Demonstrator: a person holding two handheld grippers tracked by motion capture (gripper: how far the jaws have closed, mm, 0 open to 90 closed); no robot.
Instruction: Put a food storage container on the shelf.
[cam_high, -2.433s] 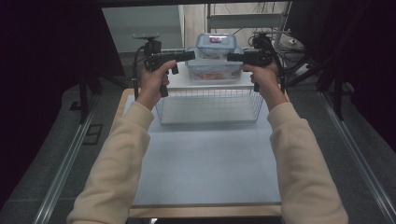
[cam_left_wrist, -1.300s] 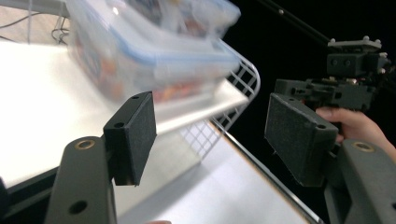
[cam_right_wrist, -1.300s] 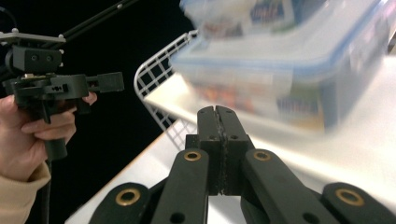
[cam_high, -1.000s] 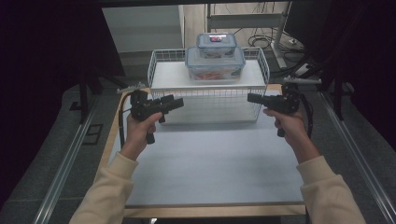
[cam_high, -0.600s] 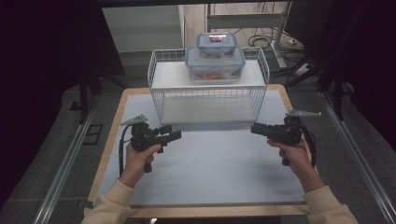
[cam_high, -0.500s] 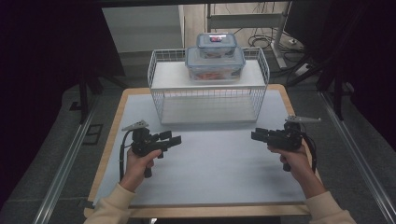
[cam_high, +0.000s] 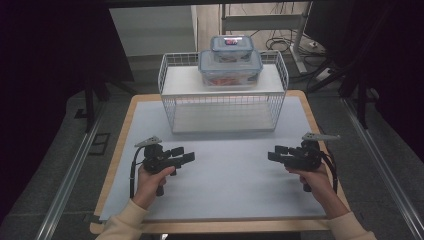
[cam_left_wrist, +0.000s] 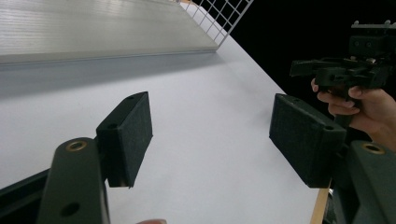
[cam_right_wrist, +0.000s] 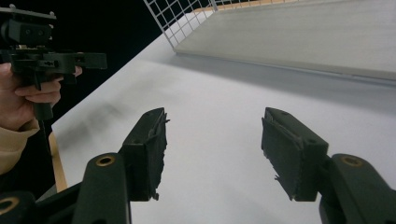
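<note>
Both boxes (cam_high: 230, 67) sit stacked on the far wire shelf (cam_high: 175, 87). Left claw (cam_high: 187, 157) is released; right claw (cam_high: 272, 156) has just been opening, empty. Rest both low on the near surface (cam_high: 225, 170), well apart.

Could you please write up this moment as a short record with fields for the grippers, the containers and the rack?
left gripper: open, nothing between the jaws, held low over the white mat
right gripper: jaws have just been opening, nothing between them, low over the mat
large container: on the top shelf of the wire rack
small container: stacked on the large container
contact: neither gripper touches the containers
</note>
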